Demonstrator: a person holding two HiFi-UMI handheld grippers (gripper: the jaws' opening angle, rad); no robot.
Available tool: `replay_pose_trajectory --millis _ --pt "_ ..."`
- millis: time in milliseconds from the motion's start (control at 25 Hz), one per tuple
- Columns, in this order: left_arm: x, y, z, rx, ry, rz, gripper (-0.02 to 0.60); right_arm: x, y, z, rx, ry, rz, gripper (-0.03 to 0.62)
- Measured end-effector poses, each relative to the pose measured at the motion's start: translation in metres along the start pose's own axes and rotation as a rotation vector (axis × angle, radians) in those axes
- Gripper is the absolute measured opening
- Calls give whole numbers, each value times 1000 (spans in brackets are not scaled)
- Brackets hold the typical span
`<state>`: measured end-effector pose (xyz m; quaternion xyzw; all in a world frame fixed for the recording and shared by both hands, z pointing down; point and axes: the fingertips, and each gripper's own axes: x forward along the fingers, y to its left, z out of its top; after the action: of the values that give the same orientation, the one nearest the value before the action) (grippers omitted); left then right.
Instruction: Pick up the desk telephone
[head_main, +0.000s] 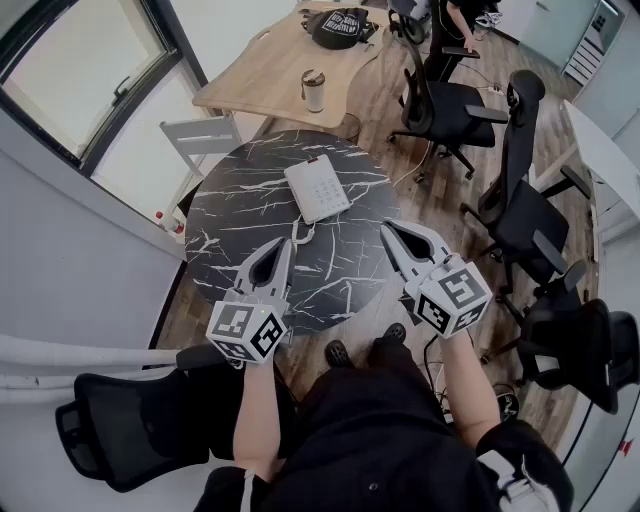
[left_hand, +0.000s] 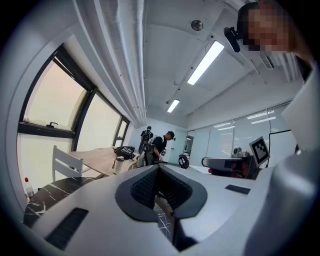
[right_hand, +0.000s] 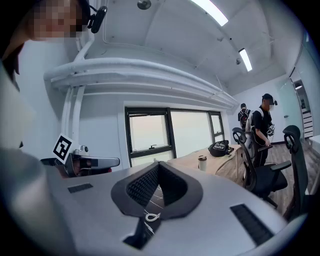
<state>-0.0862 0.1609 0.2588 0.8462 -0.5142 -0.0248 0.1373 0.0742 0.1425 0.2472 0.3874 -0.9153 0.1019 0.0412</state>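
The desk telephone (head_main: 317, 187), white with a keypad face, lies flat on the far half of the round black marble table (head_main: 225, 225). Its coiled cord (head_main: 303, 232) curls off its near edge toward the person. Nothing touches it, so this reads as the approach, before any grasp.

The left gripper (head_main: 285, 244) and the right gripper (head_main: 387, 230) hover over the near part of the table, both short of the telephone. Each has its jaws pressed together on nothing (in their own views the dark pads meet at the tips). As I judge it, the next move calls for spreading the jaws of at least one gripper. It would then reach forward to an edge of the telephone, minding the cord.

The head view is too small to tell whether a handset rests on the body. Neither gripper view shows the telephone itself; the right gripper view catches only a loop of cord below its jaws. Further out stand a wooden desk (head_main: 255, 70) with a tumbler (head_main: 314, 90), and office chairs (head_main: 450, 105) to the right.
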Motion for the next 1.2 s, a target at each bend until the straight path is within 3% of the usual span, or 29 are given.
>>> replay_pose_trajectory --millis 360,1200 --pt "-5 10 0 -12 4 3 14 6 9 1 -16 7 -1 29" --pt "-1 27 -19 -43 52 18 14 25 11 -17 64 32 25 31"
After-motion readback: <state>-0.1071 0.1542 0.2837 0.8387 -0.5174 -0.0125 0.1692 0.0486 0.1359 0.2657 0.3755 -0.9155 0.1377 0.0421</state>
